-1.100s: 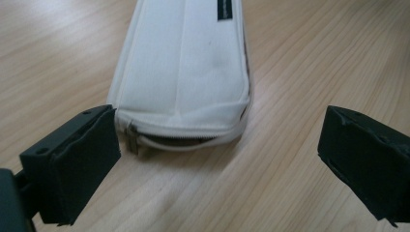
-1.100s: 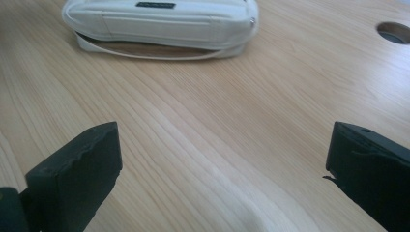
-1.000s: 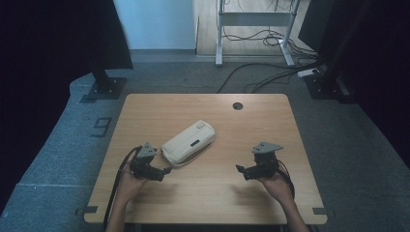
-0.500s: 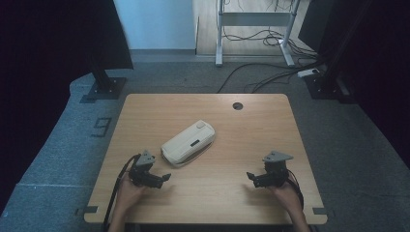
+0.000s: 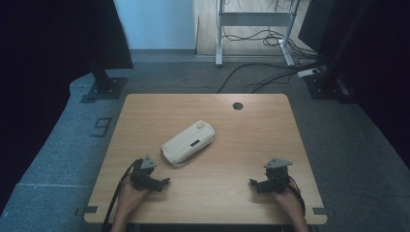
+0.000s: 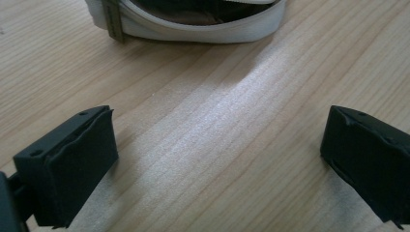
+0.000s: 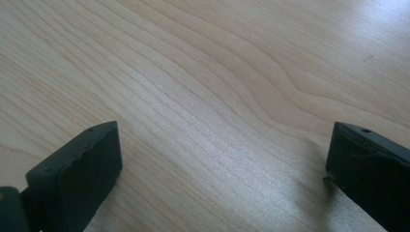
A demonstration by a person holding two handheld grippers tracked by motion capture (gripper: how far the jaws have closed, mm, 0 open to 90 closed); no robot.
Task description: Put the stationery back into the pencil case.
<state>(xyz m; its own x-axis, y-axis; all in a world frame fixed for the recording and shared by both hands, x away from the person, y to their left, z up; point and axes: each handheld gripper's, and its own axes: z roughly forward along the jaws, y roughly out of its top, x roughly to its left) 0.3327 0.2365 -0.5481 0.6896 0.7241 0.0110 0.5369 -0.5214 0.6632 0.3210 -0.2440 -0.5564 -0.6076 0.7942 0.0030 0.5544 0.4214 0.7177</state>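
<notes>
The left gripper (image 5: 164,182) rested low on the wooden table (image 5: 251,135), near its front edge, and its two black jaws stood wide apart with nothing between them; in the left gripper view only bare wood grain lay in the gap. The right gripper (image 5: 252,183) was in the same condition on the other side of the front edge: jaws spread, holding nothing, with plain wood below them in the right gripper view. Each gripper was held by a hand coming from the bottom of the high view, the left hand (image 5: 126,197) and the right hand (image 5: 289,200), and a dark cable trailed back from each one. The two grippers were well apart from each other. The white case (image 5: 188,143) lay flat near the middle of the table, turned diagonally, just beyond the left gripper and not touching it. In the left gripper view its near end (image 6: 193,21) showed at the top, where a dark opening was visible between the pale rims, but I could not tell what was inside. Farther back, a small round hole (image 5: 237,106) sat in the tabletop near the rear edge. Behind the table, cables lay on the grey floor (image 5: 193,77) beside a metal stand (image 5: 220,34).
</notes>
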